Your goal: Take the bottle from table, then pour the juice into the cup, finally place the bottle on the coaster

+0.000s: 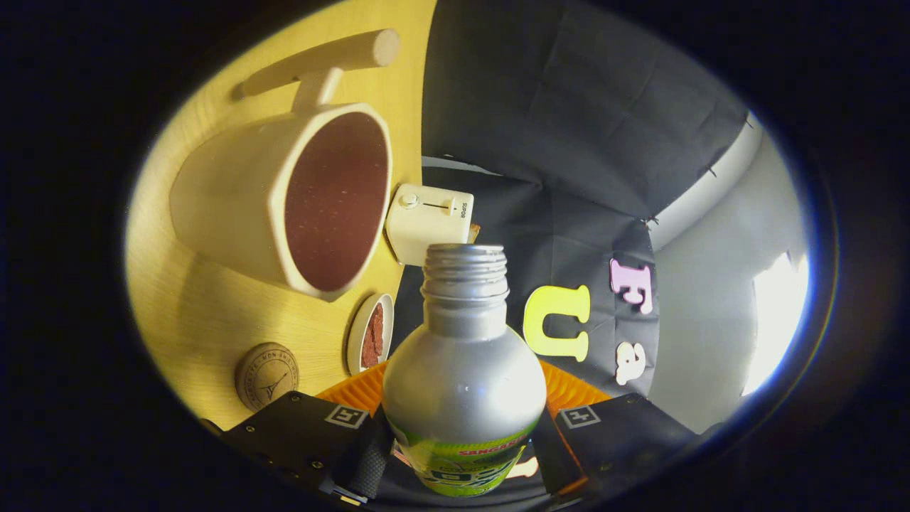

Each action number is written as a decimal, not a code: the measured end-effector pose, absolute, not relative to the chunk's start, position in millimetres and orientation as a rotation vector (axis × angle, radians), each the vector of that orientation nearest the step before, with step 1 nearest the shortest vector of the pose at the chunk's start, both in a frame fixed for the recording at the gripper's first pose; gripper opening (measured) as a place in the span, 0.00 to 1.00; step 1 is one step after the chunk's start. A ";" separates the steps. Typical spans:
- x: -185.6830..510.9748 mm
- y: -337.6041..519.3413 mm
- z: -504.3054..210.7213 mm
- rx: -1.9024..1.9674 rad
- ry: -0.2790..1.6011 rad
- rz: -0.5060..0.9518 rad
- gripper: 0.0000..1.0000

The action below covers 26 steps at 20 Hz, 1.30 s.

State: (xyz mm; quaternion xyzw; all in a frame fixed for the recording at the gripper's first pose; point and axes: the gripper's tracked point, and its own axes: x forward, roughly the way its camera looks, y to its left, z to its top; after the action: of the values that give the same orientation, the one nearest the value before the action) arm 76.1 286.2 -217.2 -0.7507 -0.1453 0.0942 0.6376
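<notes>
My gripper [462,459] is shut on a silver bottle [463,370] with a green label, one finger pressing each side of its lower body. The bottle's threaded mouth [466,257] is uncapped and points straight ahead of the fingers. The whole view is rolled, so the wooden table [206,320] stands like a wall beside the bottle. On it is a cream cup [284,199] with a stick handle [320,60], its dark red-brown inside facing the bottle's neck. No stream shows between mouth and cup. A round cork coaster [266,375] lies on the table near one finger.
A small white dish [371,334] with red-brown contents sits between the coaster and the bottle. A white toaster [430,222] stands beyond the cup, just behind the bottle's mouth. An orange ridged mat [355,391] shows behind the fingers. Black cloth walls close off the far side.
</notes>
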 end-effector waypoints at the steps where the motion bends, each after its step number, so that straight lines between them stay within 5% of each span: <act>1: 77.7 284.0 -218.8 -1.679 -0.319 0.217 0.83; 26: 89.3 225.9 -230.1 -0.716 0.037 0.243 0.83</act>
State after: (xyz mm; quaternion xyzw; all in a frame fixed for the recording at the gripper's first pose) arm 89.3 225.9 -230.1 -0.3494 0.0183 0.1188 0.9292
